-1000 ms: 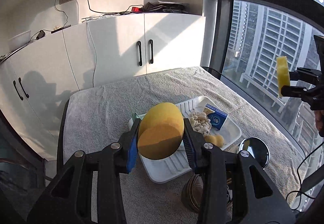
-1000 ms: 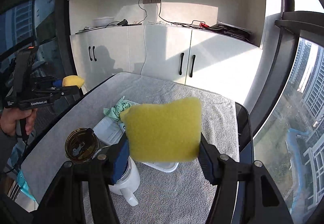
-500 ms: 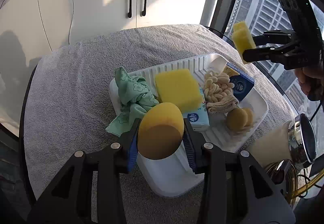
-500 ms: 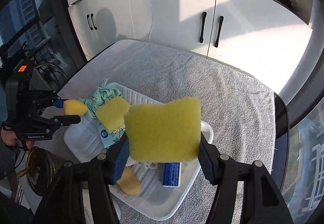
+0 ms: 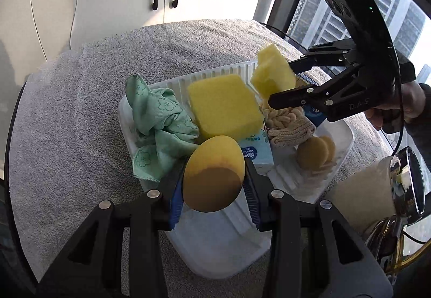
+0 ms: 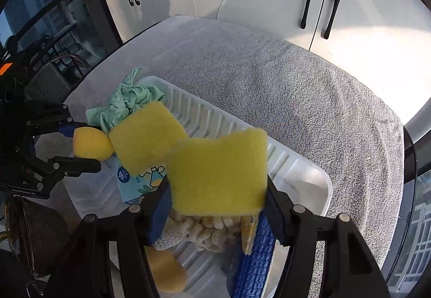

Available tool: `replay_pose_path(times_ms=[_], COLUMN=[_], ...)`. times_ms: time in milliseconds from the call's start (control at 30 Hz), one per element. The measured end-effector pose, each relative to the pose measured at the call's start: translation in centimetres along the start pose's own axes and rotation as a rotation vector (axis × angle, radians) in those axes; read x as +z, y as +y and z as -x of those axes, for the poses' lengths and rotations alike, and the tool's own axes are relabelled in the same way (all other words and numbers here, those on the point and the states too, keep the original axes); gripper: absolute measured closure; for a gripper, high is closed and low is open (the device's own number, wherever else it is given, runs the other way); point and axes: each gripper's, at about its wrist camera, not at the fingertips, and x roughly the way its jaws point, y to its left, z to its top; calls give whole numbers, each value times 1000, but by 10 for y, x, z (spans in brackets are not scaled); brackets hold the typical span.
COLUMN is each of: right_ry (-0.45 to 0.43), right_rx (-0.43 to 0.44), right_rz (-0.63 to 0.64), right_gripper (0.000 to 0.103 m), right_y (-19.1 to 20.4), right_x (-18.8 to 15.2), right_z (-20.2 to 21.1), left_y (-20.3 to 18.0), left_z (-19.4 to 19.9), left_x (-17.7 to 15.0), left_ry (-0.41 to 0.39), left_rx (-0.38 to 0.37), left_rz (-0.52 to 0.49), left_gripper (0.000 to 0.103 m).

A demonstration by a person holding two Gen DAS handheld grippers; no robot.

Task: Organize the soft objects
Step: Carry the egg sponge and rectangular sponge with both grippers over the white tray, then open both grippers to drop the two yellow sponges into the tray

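Ribbed glossy plastic tray (image 5: 231, 238), porous sponges (image 5: 223, 107)

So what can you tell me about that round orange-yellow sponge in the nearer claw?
The round orange-yellow foam sponge is egg-shaped and matte, its lower half in shadow. The left claw is shut on it, blue pads pressing both sides. It hangs above the near end of the ribbed white plastic tray, beside the crumpled green cloth; whether it touches that is unclear.

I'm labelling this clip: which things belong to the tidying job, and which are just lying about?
Job:
- oval sponge, held in left gripper
- square sponge, held in right gripper
- white tray
- green cloth
- second square sponge

Lying about:
- kettle
- grey towel
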Motion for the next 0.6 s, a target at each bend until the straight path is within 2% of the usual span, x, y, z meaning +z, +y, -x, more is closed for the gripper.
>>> replay_pose_path(times_ms=[367, 433, 500, 600], right_ry=[19, 21, 19, 10], right_rx=[-29, -31, -30, -38], right_rz=[25, 27, 31, 36], right_gripper=[33, 31, 26, 24], right_y=[5, 7, 9, 11], right_x=[-1, -2, -2, -4], right_z=[-13, -12, -11, -6], left_y=[0, 2, 2, 0], left_z=[-22, -21, -19, -16], left_x=[-4, -3, -3, -2], left_ry=[43, 38, 27, 17], left_rx=[-1, -3, -22, -18], left_rz=[0, 14, 14, 10], left_gripper=[64, 57, 43, 33])
